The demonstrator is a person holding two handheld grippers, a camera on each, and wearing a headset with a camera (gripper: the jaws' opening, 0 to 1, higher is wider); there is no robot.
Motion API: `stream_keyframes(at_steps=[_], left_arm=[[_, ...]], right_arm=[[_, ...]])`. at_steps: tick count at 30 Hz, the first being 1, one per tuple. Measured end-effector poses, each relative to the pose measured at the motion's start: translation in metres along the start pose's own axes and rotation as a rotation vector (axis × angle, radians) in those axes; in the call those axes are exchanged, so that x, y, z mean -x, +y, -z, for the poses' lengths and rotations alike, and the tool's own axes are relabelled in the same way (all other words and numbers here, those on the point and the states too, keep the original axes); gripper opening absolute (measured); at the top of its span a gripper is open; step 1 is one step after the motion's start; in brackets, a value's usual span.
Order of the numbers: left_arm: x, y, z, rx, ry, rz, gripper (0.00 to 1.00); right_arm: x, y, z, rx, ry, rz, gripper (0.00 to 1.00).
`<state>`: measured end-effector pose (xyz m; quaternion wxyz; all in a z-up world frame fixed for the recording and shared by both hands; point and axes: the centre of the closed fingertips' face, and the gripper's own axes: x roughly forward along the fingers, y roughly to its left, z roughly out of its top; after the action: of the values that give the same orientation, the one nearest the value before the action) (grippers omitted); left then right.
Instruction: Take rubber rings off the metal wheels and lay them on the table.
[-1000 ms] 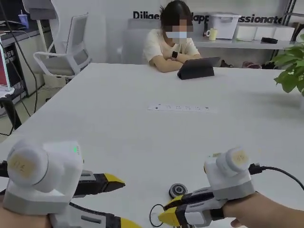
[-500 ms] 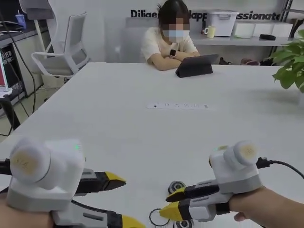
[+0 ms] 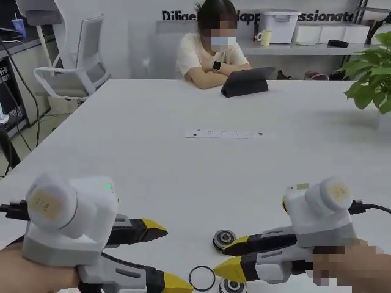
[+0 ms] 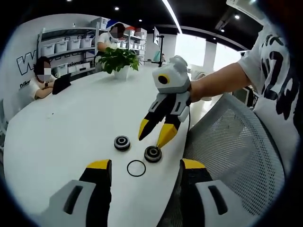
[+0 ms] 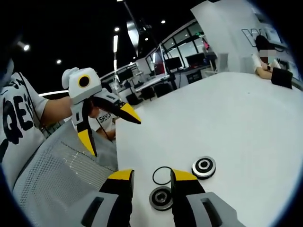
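Two sets of spread, empty jaws flank the loose rubber ring (image 3: 202, 278) on the worktop (image 3: 183, 183): the left gripper (image 3: 164, 257) left of it, then two metal wheels (image 3: 224, 238) just right of it, then the right gripper (image 3: 225, 257), poised at the nearer wheel (image 3: 233, 285). That wheel lies near the worktop's edge, so a skewed pinch could skid it off. Since half a second ago the ring and wheels lie unmoved, while the right gripper's tips stand slightly farther from the ring.
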<state>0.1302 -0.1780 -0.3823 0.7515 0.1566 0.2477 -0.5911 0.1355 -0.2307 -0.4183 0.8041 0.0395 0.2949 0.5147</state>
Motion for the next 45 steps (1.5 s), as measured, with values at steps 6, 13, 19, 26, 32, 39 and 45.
stream_keyframes(at_steps=[6, 13, 19, 26, 32, 39, 45], left_arm=[[-0.009, -0.001, -0.002, -0.013, 0.012, 0.019, 0.55], [-0.021, -0.003, -0.001, -0.027, 0.034, 0.041, 0.55], [-0.032, -0.004, -0.001, -0.045, 0.053, 0.056, 0.54], [-0.044, -0.008, 0.002, -0.055, 0.074, 0.083, 0.52], [-0.051, -0.012, 0.004, -0.074, 0.092, 0.095, 0.5], [-0.061, -0.016, 0.005, -0.08, 0.099, 0.112, 0.47], [-0.067, -0.018, 0.007, -0.091, 0.112, 0.122, 0.45]], right_arm=[[0.01, -0.001, 0.007, -0.003, -0.008, 0.015, 0.29], [0.016, -0.005, 0.021, -0.017, 0.0, 0.031, 0.3], [0.02, -0.007, 0.032, -0.009, 0.022, 0.047, 0.3], [0.023, -0.011, 0.046, -0.004, 0.044, 0.062, 0.3], [0.023, -0.012, 0.052, -0.007, 0.049, 0.072, 0.29], [0.017, -0.015, 0.059, 0.009, 0.064, 0.078, 0.27], [0.011, -0.016, 0.061, 0.018, 0.058, 0.08, 0.24]])
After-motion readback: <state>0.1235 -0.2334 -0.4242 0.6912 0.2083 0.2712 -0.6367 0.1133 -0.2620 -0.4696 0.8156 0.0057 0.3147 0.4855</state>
